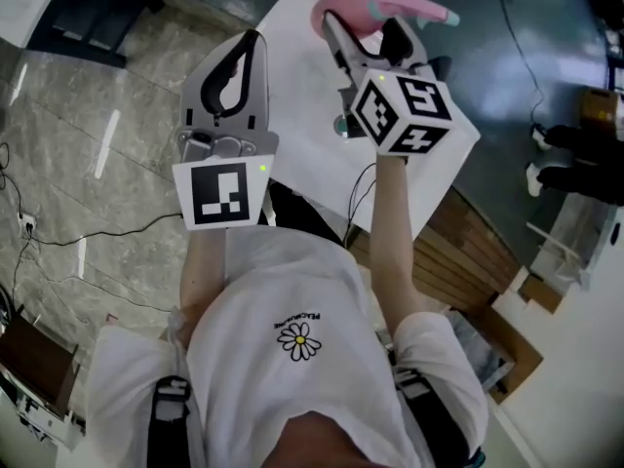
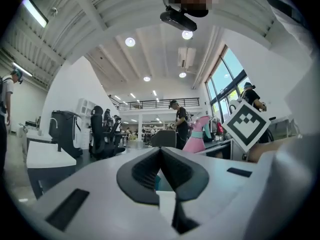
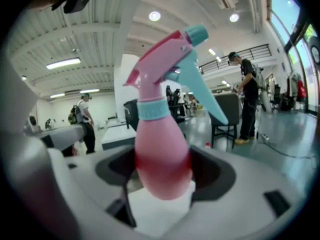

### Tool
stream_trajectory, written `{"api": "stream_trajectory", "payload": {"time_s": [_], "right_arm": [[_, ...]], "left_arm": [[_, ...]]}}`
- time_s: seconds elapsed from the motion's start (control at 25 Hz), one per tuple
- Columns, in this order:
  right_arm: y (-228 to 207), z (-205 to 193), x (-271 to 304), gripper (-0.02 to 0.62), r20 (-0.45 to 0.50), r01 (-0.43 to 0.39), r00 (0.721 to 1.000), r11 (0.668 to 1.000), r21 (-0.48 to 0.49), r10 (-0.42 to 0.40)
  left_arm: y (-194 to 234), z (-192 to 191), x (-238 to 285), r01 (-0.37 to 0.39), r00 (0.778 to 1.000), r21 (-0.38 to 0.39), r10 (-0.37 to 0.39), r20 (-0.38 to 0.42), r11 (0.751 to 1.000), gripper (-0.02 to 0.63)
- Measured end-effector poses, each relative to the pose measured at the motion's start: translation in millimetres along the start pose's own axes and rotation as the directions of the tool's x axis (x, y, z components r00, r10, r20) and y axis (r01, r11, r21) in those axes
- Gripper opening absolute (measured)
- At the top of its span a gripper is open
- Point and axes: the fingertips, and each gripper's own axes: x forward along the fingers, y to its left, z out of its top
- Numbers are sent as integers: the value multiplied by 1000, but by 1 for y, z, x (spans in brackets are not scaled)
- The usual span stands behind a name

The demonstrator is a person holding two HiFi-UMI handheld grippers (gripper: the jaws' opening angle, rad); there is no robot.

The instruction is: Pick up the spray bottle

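At upper centre of the head view, the right gripper (image 1: 375, 39) is clamped on the pink spray bottle (image 1: 388, 8) above a white table (image 1: 292, 86). From this view only the bottle's head and part of its body show past the marker cube (image 1: 405, 110). The right gripper view supplies the grasp itself: both dark jaws press the bottle's rounded lower body (image 3: 161, 151), which stands upright with its teal collar (image 3: 152, 109) and teal trigger (image 3: 206, 95) above. The left gripper (image 1: 244, 58) is held up beside it, apart from the bottle. The left gripper view shows its jaws closed against each other with nothing between them, and the bottle (image 2: 195, 136) off to its right.
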Motion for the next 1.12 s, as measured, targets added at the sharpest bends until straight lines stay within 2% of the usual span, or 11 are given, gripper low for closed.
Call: {"api": "stream_trajectory", "payload": {"time_s": [0.24,0.48,0.56,0.76,1.0,1.12], "right_arm": [[-2,51,-71,334,144,71,986,996,57,-79],[9,79,-152,334,275,105,954,992,66,-119],[8,86,-177,334,329,125,934,990,69,-141],[-6,90,-233,334,424,245,866,964,100,-264],[-21,74,-284,334,461,403,788,908,117,-409],[-27,62,-306,334,450,453,764,881,137,-463]], "left_arm": [[-41,40,8,117,991,16,-118,57,993,21],[-86,77,-3,208,974,33,-210,83,978,21],[-97,90,-3,254,961,30,-255,105,967,21],[-130,115,-6,361,915,-7,-352,197,933,21],[-170,121,-22,456,856,51,-453,250,889,21],[-186,123,-26,482,838,66,-482,257,874,21]]}}
